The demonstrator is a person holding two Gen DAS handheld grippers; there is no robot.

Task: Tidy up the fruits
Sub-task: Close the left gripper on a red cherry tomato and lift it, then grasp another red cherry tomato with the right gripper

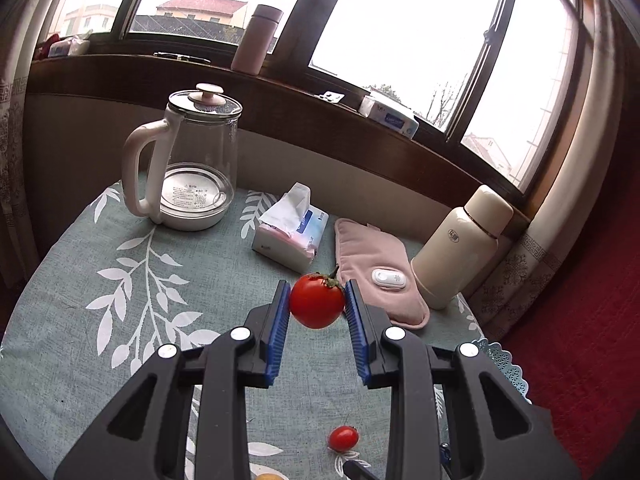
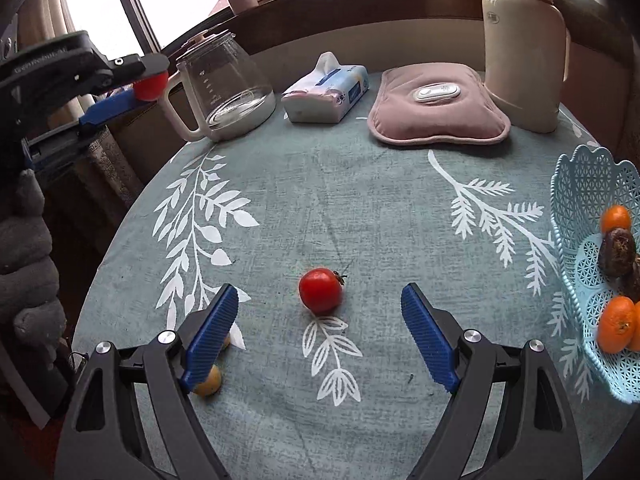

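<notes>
My left gripper (image 1: 317, 300) is shut on a red tomato (image 1: 317, 300) and holds it above the table; it also shows in the right wrist view (image 2: 150, 82) at the upper left. A second red tomato (image 2: 320, 290) lies on the tablecloth between the open fingers of my right gripper (image 2: 320, 312), a little ahead of them; it also shows in the left wrist view (image 1: 343, 438). A light blue lace basket (image 2: 572, 200) at the right holds oranges (image 2: 617, 324) and dark fruit (image 2: 618, 254). A yellow fruit (image 2: 208, 382) lies under my right gripper's left finger.
At the back of the round table stand a glass kettle (image 1: 196, 160), a tissue pack (image 1: 290, 230), a pink heating pad (image 1: 380, 272) and a cream flask (image 1: 460, 244). The basket rim (image 1: 500, 360) shows at the table's right edge. A window sill runs behind.
</notes>
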